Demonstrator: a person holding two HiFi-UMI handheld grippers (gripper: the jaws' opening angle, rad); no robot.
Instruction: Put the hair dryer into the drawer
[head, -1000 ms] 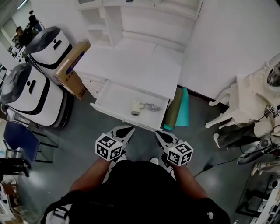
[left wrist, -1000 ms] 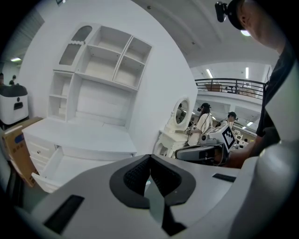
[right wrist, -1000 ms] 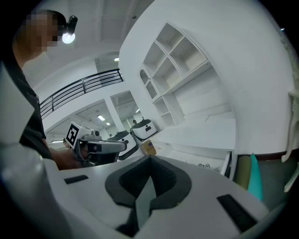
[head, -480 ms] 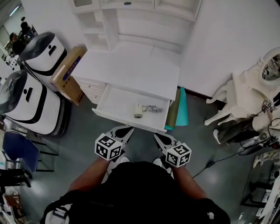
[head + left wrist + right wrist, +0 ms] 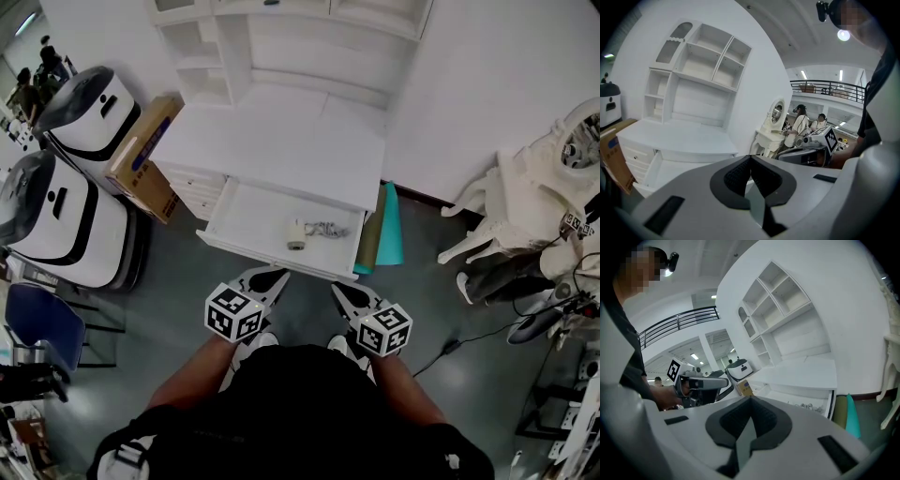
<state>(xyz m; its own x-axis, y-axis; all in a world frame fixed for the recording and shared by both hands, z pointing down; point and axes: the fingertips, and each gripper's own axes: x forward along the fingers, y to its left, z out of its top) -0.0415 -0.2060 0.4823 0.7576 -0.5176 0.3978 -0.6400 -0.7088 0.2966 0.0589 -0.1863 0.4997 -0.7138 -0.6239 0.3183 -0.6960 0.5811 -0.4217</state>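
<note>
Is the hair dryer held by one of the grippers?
No, the hair dryer lies in the open drawer, with nothing touching it.

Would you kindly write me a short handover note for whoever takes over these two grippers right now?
Left gripper: jaws shut, empty, held low in front of the body, short of the desk.
Right gripper: the same, shut and empty.
Small cream hair dryer: lies inside the open white desk drawer, with its grey cord beside it; neither gripper touches it.
Done: the dryer is in the drawer.
Left: nothing for the placing itself; the drawer stands pulled out, so pushing it shut may come next.
</note>
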